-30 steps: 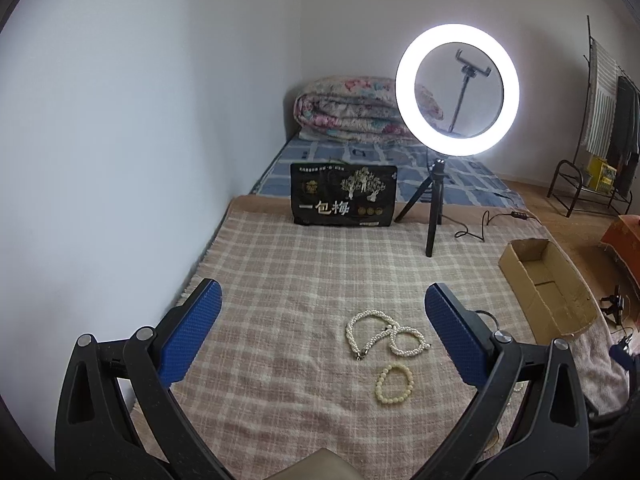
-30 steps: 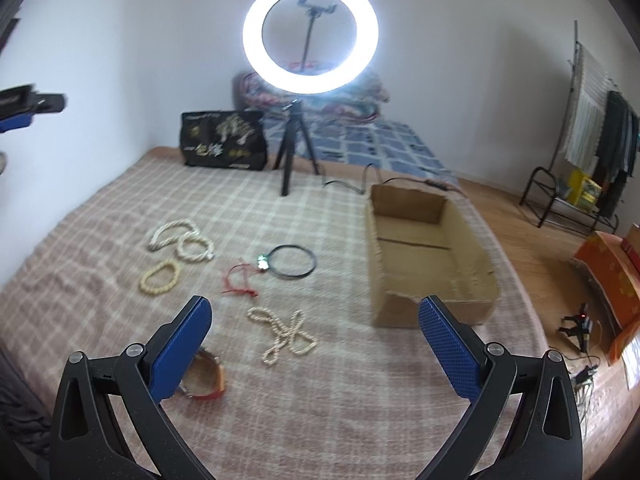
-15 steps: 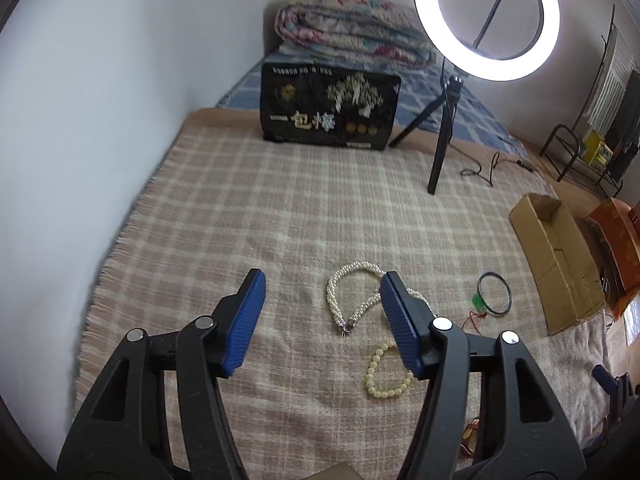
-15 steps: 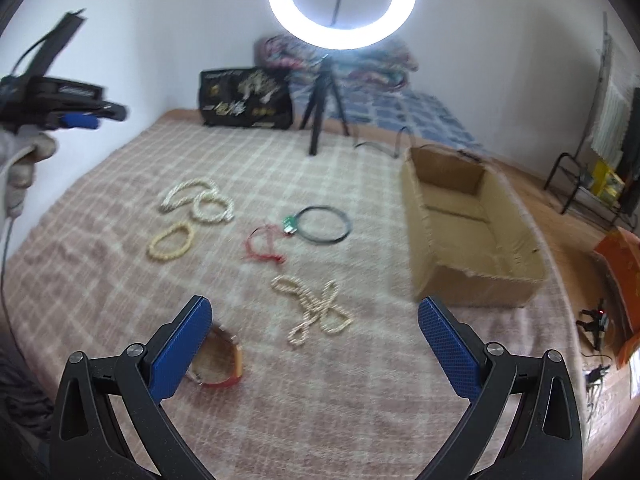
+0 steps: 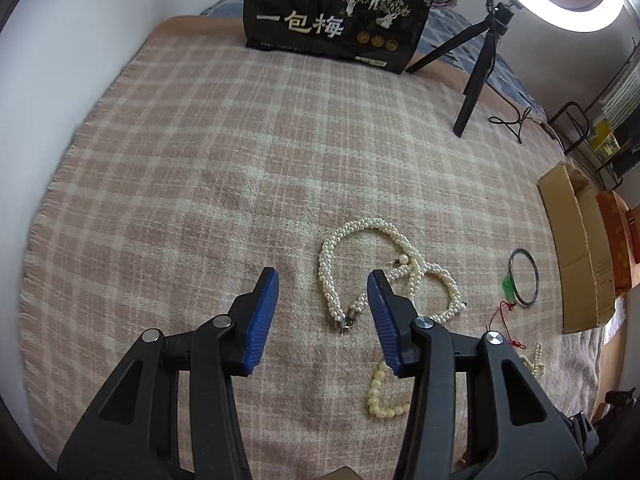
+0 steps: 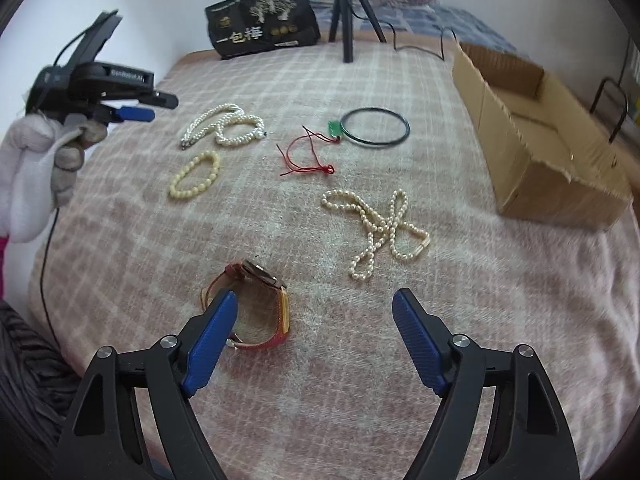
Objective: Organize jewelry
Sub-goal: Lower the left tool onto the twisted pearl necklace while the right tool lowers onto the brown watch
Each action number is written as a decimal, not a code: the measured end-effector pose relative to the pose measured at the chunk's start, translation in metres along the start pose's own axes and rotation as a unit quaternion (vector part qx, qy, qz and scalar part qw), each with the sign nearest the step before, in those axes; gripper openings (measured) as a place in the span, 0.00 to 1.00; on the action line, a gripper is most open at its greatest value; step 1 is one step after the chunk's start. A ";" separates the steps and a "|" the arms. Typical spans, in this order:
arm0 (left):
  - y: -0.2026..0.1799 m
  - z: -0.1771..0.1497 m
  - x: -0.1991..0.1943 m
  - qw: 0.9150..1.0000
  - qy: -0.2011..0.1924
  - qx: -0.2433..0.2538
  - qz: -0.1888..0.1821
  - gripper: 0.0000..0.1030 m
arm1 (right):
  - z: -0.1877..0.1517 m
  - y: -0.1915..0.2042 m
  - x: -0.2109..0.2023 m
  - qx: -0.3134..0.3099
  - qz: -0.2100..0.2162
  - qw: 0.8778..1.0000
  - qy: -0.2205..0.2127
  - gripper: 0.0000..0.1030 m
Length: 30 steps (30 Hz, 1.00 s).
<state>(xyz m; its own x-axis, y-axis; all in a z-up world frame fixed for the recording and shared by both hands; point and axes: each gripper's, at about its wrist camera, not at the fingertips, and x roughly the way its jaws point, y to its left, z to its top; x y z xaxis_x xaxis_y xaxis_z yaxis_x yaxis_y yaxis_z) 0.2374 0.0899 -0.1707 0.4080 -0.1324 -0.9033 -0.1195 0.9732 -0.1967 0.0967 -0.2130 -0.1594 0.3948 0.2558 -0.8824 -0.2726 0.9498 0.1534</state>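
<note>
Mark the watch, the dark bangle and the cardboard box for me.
watch point(image 6: 256, 270), right wrist view, on its face.
dark bangle point(image 6: 404, 122), right wrist view, on the right of its rim.
cardboard box point(image 6: 508, 160), right wrist view, on its near side wall.

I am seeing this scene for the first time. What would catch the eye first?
The jewelry scattered over the pink plaid blanket: a thick white pearl necklace lies just ahead of the open left gripper, and a red-strapped watch lies beside the open right gripper. At the blanket's right edge sits an open cardboard box.
</note>
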 end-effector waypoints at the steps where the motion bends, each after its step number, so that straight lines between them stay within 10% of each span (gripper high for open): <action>1: 0.000 0.002 0.005 1.000 0.006 -0.003 -0.002 0.46 | 0.001 -0.002 0.001 0.003 -0.002 1.000 0.002 0.68; 23: 0.000 0.016 0.058 0.999 0.036 -0.023 0.028 0.38 | 0.001 0.008 0.024 -0.008 0.036 0.998 0.046 0.26; 30: -0.006 0.020 0.065 0.998 0.024 -0.012 0.051 0.17 | -0.002 0.016 0.032 -0.032 0.024 0.998 0.055 0.18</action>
<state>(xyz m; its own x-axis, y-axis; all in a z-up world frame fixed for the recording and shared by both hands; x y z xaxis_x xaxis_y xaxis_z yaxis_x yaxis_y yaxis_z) 0.2825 0.0793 -0.2203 0.3495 -0.0416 -0.9360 -0.1812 0.9771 -0.1111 0.1029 -0.1901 -0.1857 0.2820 0.2760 -0.9189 -0.3458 0.9226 0.1710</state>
